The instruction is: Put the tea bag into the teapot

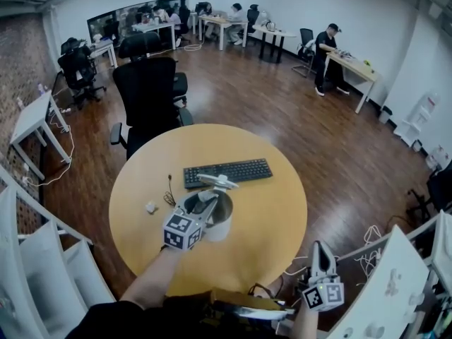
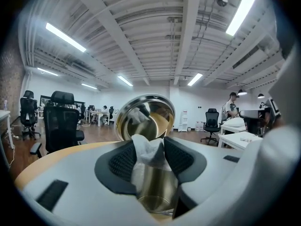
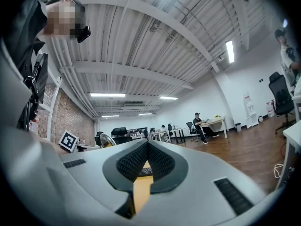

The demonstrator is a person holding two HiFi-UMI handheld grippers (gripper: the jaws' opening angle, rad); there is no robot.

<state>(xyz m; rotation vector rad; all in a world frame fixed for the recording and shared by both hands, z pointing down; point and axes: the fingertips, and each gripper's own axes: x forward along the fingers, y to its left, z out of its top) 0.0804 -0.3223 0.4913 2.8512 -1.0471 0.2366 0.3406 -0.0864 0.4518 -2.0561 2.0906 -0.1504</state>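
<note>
Right over the teapot (image 1: 221, 226) we held our left claw (image 1: 207, 205), pointing down into the pot's open mouth. The left claw pinched the tea bag (image 2: 147, 155) between its two dark pads. The bag touched both pads, so we think it was not let go yet.

The thing that mattered most was this: the tea bag hung just above the teapot, and the hole of the pot lay straight under it. The bag's long side ran up and down, with its low end aimed at the hole. So we think the bag only had to drop, and it would land inside.

The lid (image 2: 146, 117) stood tipped up on the far side of the teapot, out of the way.

Our right claw (image 1: 322, 254) was well apart from the teapot, down near us and off past the edge of the table (image 1: 275, 210). Its pads were pressed together at the tips, with nothing in them. The left claw was much nearer to the pot.

The tea bag looked white, soft and crumpled, like thin paper. The teapot looked shiny and gold inside. A keyboard (image 1: 227, 172) lay behind the teapot.
</note>
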